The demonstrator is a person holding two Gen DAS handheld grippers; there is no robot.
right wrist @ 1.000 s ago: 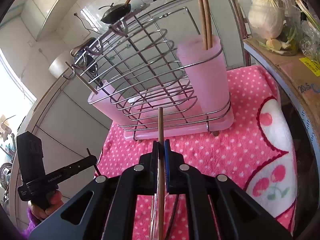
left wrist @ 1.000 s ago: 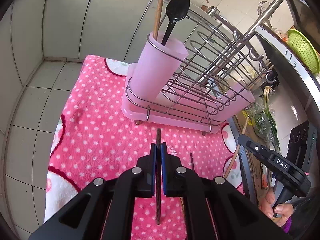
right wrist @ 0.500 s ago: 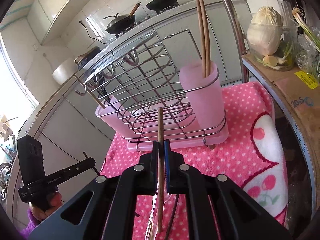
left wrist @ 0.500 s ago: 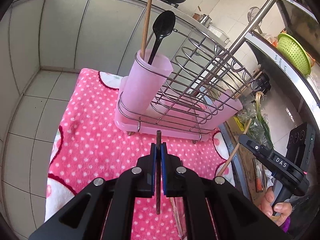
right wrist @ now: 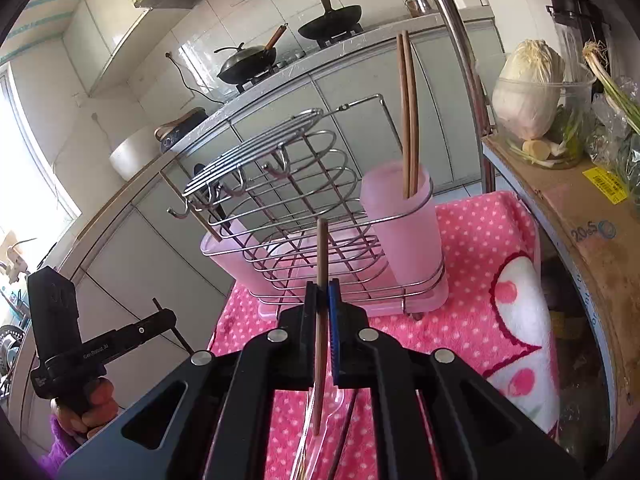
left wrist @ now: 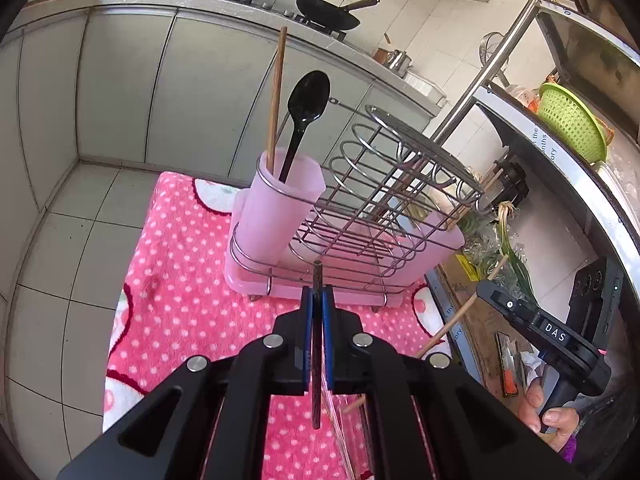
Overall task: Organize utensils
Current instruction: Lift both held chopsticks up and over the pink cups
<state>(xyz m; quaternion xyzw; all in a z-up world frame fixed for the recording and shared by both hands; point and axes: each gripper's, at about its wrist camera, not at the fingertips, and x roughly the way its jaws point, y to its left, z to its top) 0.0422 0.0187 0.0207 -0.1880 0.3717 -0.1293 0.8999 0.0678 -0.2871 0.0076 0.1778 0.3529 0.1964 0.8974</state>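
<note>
Left hand-held gripper (left wrist: 316,300) clamped on dark chopstick (left wrist: 317,344), raised over pink blanket (left wrist: 180,280), pink cup (left wrist: 276,216) at 11 o'clock. Right hand-held gripper (right wrist: 322,294) clamped on brown chopstick (right wrist: 321,264), other pink cup (right wrist: 404,220) at 1 o'clock. Sticks likely light, stiff, smooth; can pivot. Pinch mid-length for balance; both jaws sit above middle.

Rack (left wrist: 400,208): two pink cups (right wrist: 404,224). Near cup: one spoon (left wrist: 308,96), one chopstick (left wrist: 276,96). Far cup: two chopsticks (right wrist: 409,112). Behind: two woks (right wrist: 330,26).
</note>
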